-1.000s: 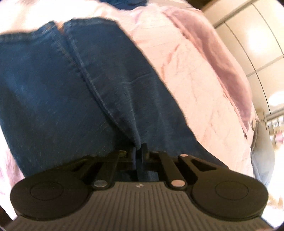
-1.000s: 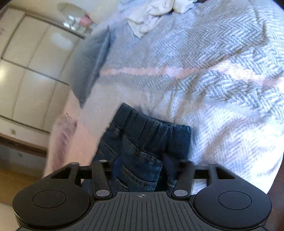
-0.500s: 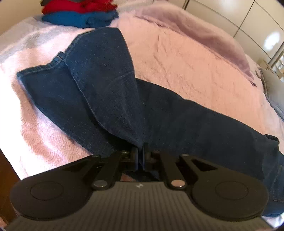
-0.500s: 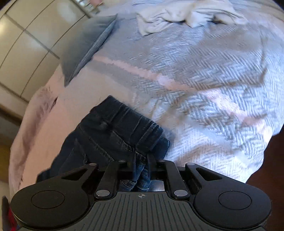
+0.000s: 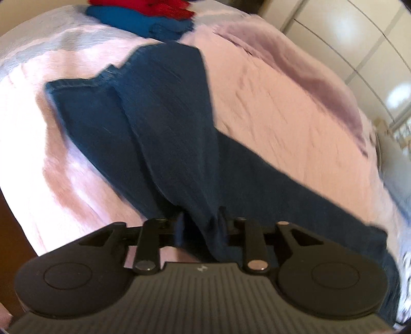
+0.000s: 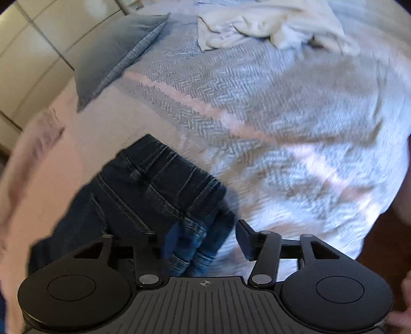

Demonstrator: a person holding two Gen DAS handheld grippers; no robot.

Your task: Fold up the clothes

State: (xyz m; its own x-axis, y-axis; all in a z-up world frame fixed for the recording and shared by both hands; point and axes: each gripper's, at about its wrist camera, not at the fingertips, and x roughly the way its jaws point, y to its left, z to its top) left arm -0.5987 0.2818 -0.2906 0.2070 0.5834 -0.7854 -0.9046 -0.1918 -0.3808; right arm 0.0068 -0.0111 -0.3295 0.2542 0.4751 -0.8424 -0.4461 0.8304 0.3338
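While my left claw (image 5: 201, 227) stands partly open, a bunched fold of the dark blue denim jeans (image 5: 164, 123) fills the gap between its two fingers; the frame is blurred, so I cannot tell whether the pads press the cloth or merely flank it. From that fold the two trouser legs run away from me across the pale pink quilted bedspread (image 5: 282, 108), one lying partly over the other, their hemmed ends near the far edge of the bed. Beyond the hems sits a stack of folded clothes, red on top of blue (image 5: 143, 12). A mauve fleecy blanket (image 5: 308, 77) lies along the right side of the pink cover, with cream wardrobe doors (image 5: 359, 46) behind it.

On the other side, my right claw (image 6: 205, 240) is wide open and grips nothing. The waistband end of the jeans (image 6: 164, 185), with its belt loops and stitched seams, lies crumpled just ahead of the left finger and partly between the two fingers; the right finger (image 6: 245, 239) stands clear of the denim over the grey-blue herringbone woven blanket (image 6: 282, 108). Farther off on that blanket lie a grey-blue cushion (image 6: 115, 54) and a rumpled heap of cream cloth (image 6: 269, 25).
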